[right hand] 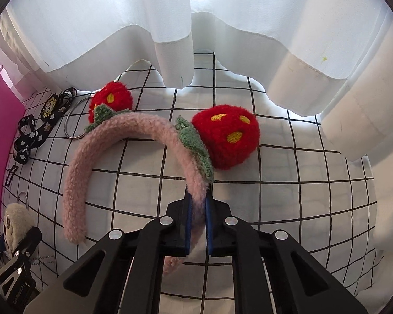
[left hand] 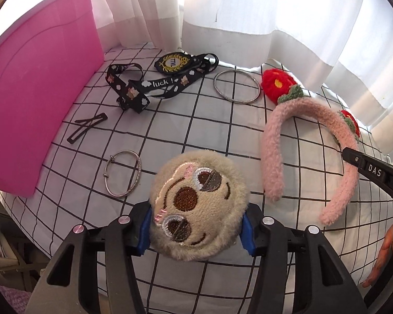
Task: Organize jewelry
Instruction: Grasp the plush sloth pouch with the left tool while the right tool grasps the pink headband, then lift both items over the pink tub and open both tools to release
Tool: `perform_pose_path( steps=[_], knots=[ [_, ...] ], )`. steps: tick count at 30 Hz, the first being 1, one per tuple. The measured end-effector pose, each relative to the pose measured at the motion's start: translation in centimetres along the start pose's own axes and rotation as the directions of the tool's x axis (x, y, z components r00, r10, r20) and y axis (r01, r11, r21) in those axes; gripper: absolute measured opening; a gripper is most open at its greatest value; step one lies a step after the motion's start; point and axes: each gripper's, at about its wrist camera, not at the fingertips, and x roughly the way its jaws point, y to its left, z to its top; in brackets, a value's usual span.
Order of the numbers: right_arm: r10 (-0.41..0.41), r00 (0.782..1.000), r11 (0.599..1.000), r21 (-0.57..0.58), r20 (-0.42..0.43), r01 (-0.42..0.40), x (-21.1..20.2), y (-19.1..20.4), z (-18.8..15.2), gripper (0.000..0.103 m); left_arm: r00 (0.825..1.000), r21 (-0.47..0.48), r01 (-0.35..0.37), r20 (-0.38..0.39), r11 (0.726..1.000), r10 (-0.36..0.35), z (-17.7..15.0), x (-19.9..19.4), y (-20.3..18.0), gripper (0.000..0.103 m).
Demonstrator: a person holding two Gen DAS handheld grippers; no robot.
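My left gripper (left hand: 196, 225) is shut on a round beige plush sloth-face charm (left hand: 199, 204), held over the checked cloth (left hand: 170, 136). My right gripper (right hand: 196, 209) is shut on one arm of a pink fuzzy headband (right hand: 123, 128) with two red strawberry pompoms (right hand: 226, 140). The headband also shows in the left wrist view (left hand: 301, 110), with the right gripper's finger on its right arm. On the cloth lie two silver bangles (left hand: 237, 86) (left hand: 123, 174), a black "luck" lanyard (left hand: 157, 83) with a badge, and black hair clips (left hand: 87, 127).
A pink box (left hand: 39, 91) stands at the left, also in the right wrist view (right hand: 0, 144). White curtains (right hand: 196, 39) hang along the far edge of the cloth-covered surface. The surface drops off at the near left.
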Motion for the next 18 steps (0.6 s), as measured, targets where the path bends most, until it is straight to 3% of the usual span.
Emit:
perform_pose_path(
  steps=[9,18],
  knots=[
    [0.018,0.998,1.000,-0.024,0.064,-0.017,-4.2,-0.7,-0.1,0.008,0.998,0.000,0.001,0.061,1.000,-0.001,1.0,-2.7,1.1,0.051],
    [0.024,0.992,0.999,-0.036,0.123,-0.019,-6.9,0.9,1.2,0.008,0.993,-0.003,-0.005,0.116,1.000,0.005,1.8,-5.3,2.4,0.051]
  ],
)
